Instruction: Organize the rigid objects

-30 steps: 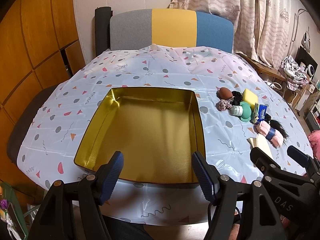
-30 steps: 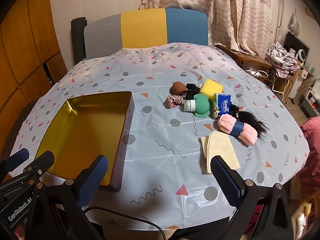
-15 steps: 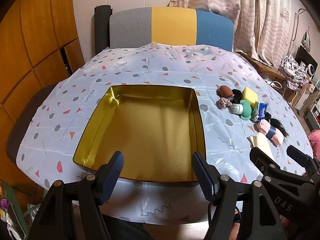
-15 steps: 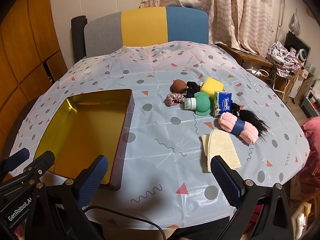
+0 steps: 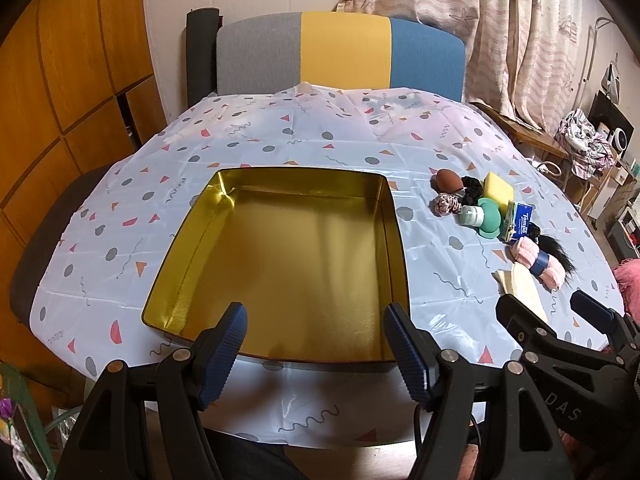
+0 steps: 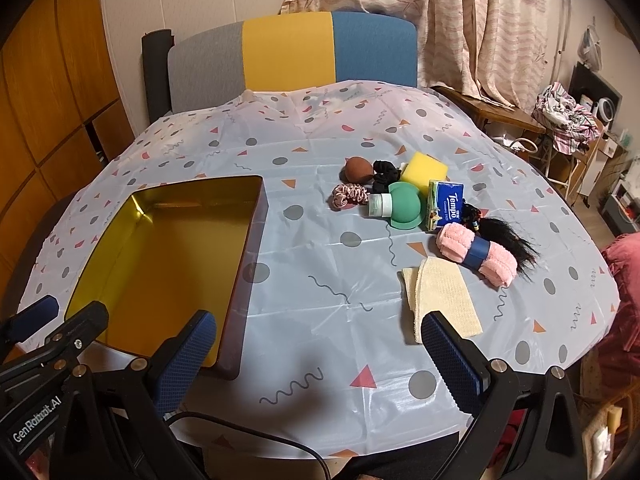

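Little is changed from a second ago: the left gripper is kept hovering at the near rim of the gold tin, its view shifted only slightly, and the right gripper is held low over the patterned tablecloth. Both sets of tongs are spread wide and nothing is pinched. The tin is seen to be unfilled. The rigid candidates, the small jar, the green dome and perhaps the Tempo pack, are clustered well right of the tin among scrunchies, a sponge and cloths. The task is therefore judged not yet begun, with a reach toward the cluster expected from the right side
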